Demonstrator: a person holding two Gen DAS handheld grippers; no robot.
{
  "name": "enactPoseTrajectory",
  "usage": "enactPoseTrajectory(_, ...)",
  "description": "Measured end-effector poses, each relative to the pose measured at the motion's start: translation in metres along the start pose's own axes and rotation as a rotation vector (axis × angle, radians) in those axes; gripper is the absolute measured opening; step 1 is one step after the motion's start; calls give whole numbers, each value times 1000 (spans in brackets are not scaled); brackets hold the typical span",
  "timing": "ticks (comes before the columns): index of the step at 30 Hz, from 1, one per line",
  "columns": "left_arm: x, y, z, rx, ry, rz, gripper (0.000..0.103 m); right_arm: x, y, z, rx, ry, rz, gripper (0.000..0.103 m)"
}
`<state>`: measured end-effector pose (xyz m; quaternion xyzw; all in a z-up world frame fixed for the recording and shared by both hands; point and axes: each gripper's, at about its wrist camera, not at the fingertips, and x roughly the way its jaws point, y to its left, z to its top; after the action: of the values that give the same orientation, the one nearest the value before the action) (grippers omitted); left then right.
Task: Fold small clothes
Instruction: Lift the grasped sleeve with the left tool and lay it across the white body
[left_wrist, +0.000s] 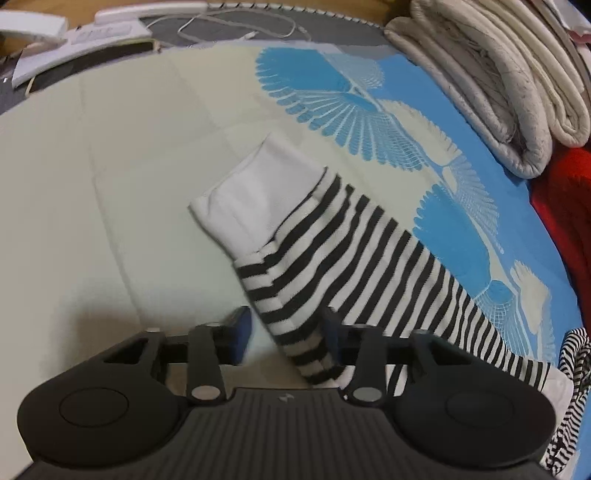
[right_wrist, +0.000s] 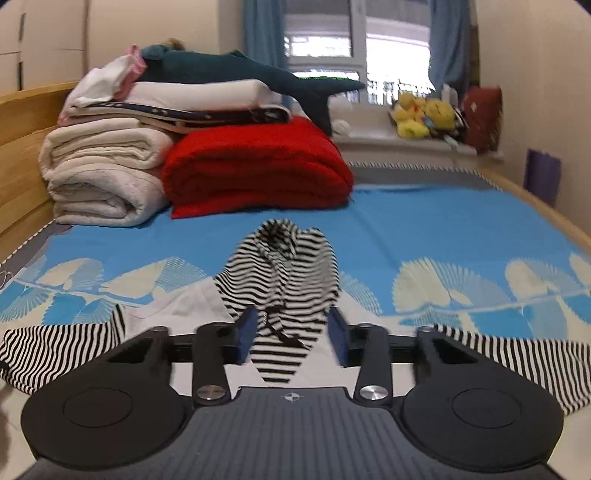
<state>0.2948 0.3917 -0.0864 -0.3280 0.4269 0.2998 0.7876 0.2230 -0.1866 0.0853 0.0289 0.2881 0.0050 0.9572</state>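
The striped garment lies spread on the bed's blue and cream printed sheet. In my left view a black-and-white striped sleeve runs from near the claw up toward its plain white cuff, which rests flat on the cream part of the sheet. In my right view the same garment's hood is bunched up in a mound just beyond the claw, with a dark drawstring trailing down its middle, and striped cloth spreads out flat to the left and right near me.

My left claw points steeply down at the sleeve. A fold of striped cloth sits between its blue pads, lying against the right one, while a clear gap shows beside the left pad, so I read it as not clamped on the cloth. My right claw is low over the garment's neck area; striped cloth lies between its pads, with space on both sides, so it stands partly open and grips nothing.

Farther off, a folded red blanket and rolled cream blankets are stacked at the far left of the bed, with folded linen and a dark teal plush shark on top. Yellow soft toys sit on the window ledge at far right.
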Motion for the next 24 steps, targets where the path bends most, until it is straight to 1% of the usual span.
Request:
enactPoseTrajectory(1,-1,-5,-2,21,-7,1,7,2,-5,0,15,17,-3,25)
enactPoseTrajectory(2,-5,-9,-6,38,-28,9,6,4,-10,-2,31,31,-6,21)
enactPoseTrajectory(3,-8,-13,-8,57,-59,20,4,5,-14,-3,47,42,-11,19)
enactPoseTrajectory(5,-22,-27,-16,110,-132,34,3,6,-21,-5,74,56,-20,17)
enactPoseTrajectory(6,-31,-36,-21,138,-167,29,3,6,-23,-5,80,59,-26,17)
enactPoseTrajectory(7,-43,-47,-27,168,-207,7,3,5,-25,-7,85,63,-32,17)
enactPoseTrajectory(9,-71,-72,-42,233,-275,-70,3,5,-29,-10,93,78,-35,17)
enactPoseTrajectory(10,-88,-88,-53,274,-308,-131,3,4,-30,-11,95,84,-34,17)
enactPoseTrajectory(12,-123,-122,-83,367,-354,-283,3,1,-32,-14,102,96,-35,17)
enactPoseTrajectory(13,-141,-140,-103,420,-359,-379,3,1,-33,-15,106,102,-34,17)
enactPoseTrajectory(14,-154,-155,-123,461,-346,-463,3,0,-34,-16,112,107,-33,17)
enactPoseTrajectory(15,-163,-170,-144,503,-307,-553,3,0,-35,-18,117,111,-35,17)
enactPoseTrajectory(16,-170,-184,-166,547,-242,-651,4,1,-36,-19,121,114,-38,17)
enactPoseTrajectory(17,-172,-196,-185,586,-160,-736,4,2,-38,-20,128,115,-42,17)
enactPoseTrajectory(18,-171,-206,-200,621,-80,-796,10,3,-39,-22,139,116,-48,17)
enactPoseTrajectory(19,-168,-214,-214,658,0,-837,24,5,-41,-23,149,118,-54,17)
enactPoseTrajectory(20,-165,-218,-222,677,34,-838,32,8,-43,-25,160,122,-59,17)
enactPoseTrajectory(21,-162,-218,-225,678,36,-810,44,10,-44,-27,172,129,-65,17)
enactPoseTrajectory(24,-141,-212,-212,626,35,-672,45,15,-52,-34,223,151,-77,18)
